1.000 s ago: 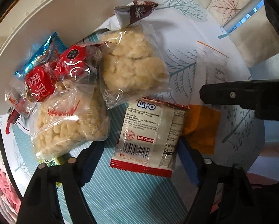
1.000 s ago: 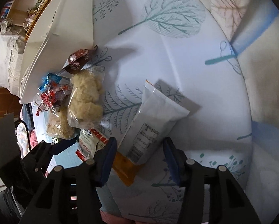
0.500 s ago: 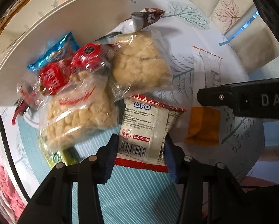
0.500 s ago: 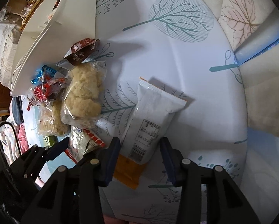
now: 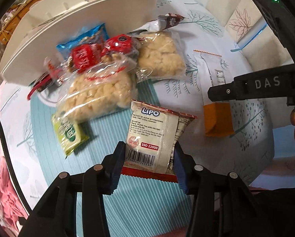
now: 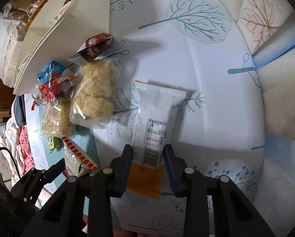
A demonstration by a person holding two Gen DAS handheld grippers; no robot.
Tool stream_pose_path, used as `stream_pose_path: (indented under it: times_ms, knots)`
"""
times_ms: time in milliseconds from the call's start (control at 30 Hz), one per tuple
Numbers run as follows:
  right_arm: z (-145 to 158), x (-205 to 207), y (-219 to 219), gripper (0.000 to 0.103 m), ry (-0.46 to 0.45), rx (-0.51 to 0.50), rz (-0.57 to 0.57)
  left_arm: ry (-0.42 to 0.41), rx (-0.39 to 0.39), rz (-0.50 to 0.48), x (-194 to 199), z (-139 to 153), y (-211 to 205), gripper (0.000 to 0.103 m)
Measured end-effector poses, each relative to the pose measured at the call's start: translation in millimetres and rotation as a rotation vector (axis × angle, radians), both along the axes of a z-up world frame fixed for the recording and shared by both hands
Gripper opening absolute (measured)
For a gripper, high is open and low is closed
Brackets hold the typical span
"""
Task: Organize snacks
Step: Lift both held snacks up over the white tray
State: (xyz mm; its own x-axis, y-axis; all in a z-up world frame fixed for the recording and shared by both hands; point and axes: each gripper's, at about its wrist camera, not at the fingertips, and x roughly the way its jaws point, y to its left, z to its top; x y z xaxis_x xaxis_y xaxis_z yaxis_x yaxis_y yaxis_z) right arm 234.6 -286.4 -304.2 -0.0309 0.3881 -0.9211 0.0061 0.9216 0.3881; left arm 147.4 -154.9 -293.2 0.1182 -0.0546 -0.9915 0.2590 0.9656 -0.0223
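Once splayed wide, left gripper [image 5: 149, 154] jaws now on Lipo packet [image 5: 155, 138] — seemingly lifted.

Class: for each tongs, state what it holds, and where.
Left tongs: biscuit packet, barcode end. Right tongs: white-and-orange packet, near its orange end.

Bright, even daylight falls on the tabletop [image 6: 187, 63]; packets cast soft shadows toward the right. Fisheye bending curves every edge, with black corners. The snack pile [image 5: 100, 63] is motion-blurred; glare glints on its clear wrappers.
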Motion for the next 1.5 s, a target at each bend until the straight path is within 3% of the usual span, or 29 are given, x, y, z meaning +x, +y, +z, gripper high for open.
stream_pose_path:
  times_ms: [133, 367, 500, 1033, 1500]
  knots:
    - [-2, -9, 8, 0.032, 0.006, -0.004, -0.005, -0.012, -0.008, 0.034, -2, 13, 9, 0.045]
    - [-9, -25, 13, 0.032, 0.117, 0.056, -0.072, -0.073, -0.015, 0.098, -6, 57, 28, 0.045]
    - [2, -33, 25, 0.032, 0.126, 0.097, -0.084, -0.095, -0.018, 0.14, 0, 74, 44, 0.045]
    - [87, -8, 86, 0.032, -0.035, 0.228, -0.033, -0.154, -0.02, 0.282, 62, 132, 121, 0.045]
    - [131, 49, 72, 0.032, -0.191, 0.209, -0.156, -0.189, -0.05, 0.293, 133, 149, 180, 0.045]
